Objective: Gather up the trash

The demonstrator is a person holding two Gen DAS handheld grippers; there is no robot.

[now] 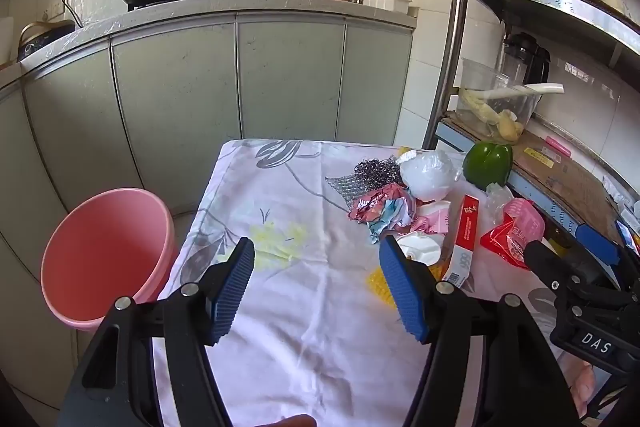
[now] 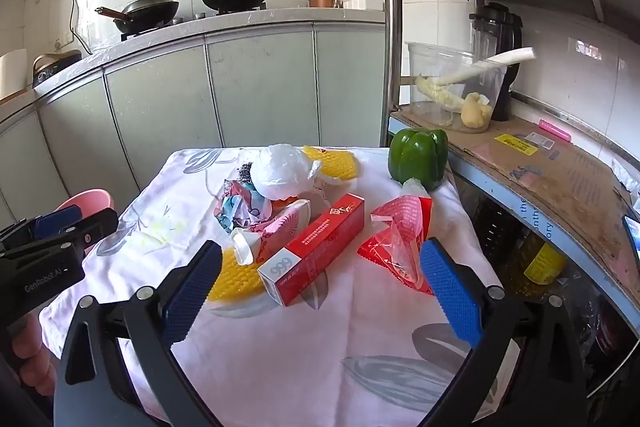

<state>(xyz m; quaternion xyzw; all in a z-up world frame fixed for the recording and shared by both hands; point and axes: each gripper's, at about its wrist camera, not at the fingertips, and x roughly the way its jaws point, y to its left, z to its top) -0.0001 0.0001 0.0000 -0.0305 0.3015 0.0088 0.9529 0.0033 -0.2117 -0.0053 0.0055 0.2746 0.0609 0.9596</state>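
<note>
Step in hand: approach, before the first pick. Both grippers hover above the counter point(image 2: 360, 327), which carries a floral cloth, and neither touches any trash.

The left gripper point(image 1: 316, 287) has its jaws wide open and empty, aimed at the bare cloth just short of the pile. The right gripper point(image 2: 320, 291) also has its jaws wide open and empty, with the red box point(image 2: 316, 251) lying between them in its view.

Location of the trash: 1 loose pile sits toward the far right of the counter. It includes a white plastic bag point(image 2: 282, 173), crumpled wrappers point(image 2: 240, 207), the red box, a red plastic bag point(image 2: 400, 239) and yellow mesh pieces point(image 2: 234, 277). A green pepper point(image 2: 418, 155) stands beside the pile at the shelf edge; it is probably not trash.

The pink bucket point(image 1: 104, 259) stands on the floor at the left edge of the counter, open side up, and likely serves as the bin.

Next move, judged: lower 1 gripper over a single item, such as the red box, close the jaws across its narrow sides, then carry it left to the bucket.
</note>
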